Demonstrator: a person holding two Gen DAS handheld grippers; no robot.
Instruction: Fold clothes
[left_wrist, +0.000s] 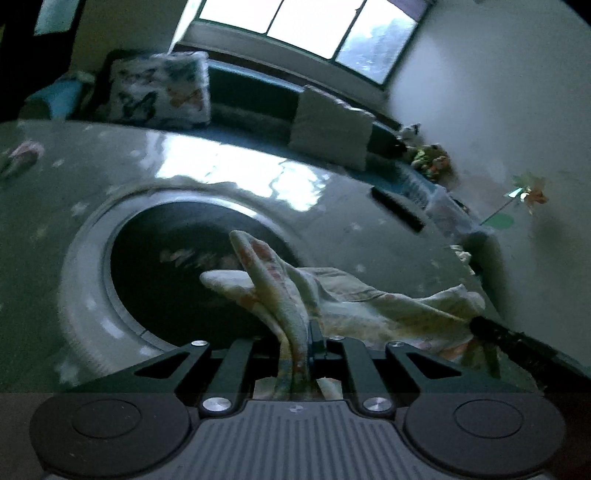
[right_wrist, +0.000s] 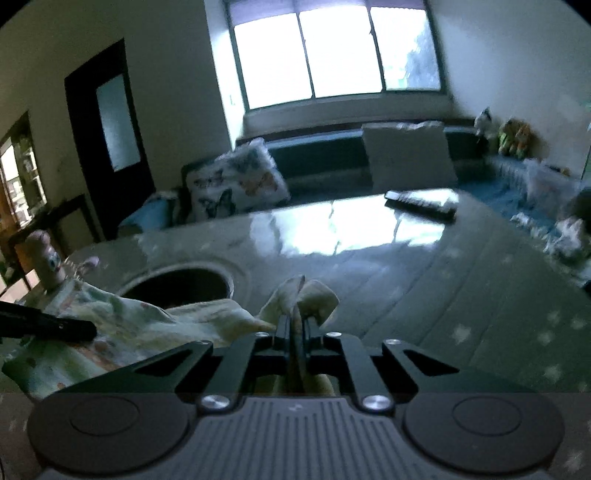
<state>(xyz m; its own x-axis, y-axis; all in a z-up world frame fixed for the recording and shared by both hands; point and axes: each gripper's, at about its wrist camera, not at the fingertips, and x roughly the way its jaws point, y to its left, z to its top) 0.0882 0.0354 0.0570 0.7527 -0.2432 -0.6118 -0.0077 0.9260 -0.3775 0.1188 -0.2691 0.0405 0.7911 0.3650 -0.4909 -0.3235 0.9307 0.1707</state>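
1 garment (left_wrist: 354, 306) over table (right_wrist: 424, 280); 2 grippers, left (left_wrist: 308, 332) and right (right_wrist: 295, 325), fingers each pinching cloth edge.

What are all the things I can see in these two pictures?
garment: one, pale with a faint print, held above the table between both grippers
table: one, grey-green with pale specks, round dark recess in it
remote: one, black, far side of the table
butterfly cushion: one, white, on the bench
plain cushion: one, white, under the window
soft toys: a few, colours blurred, right end of the bench
left gripper: one, black, shut on the garment
right gripper: one, black, shut on the garment
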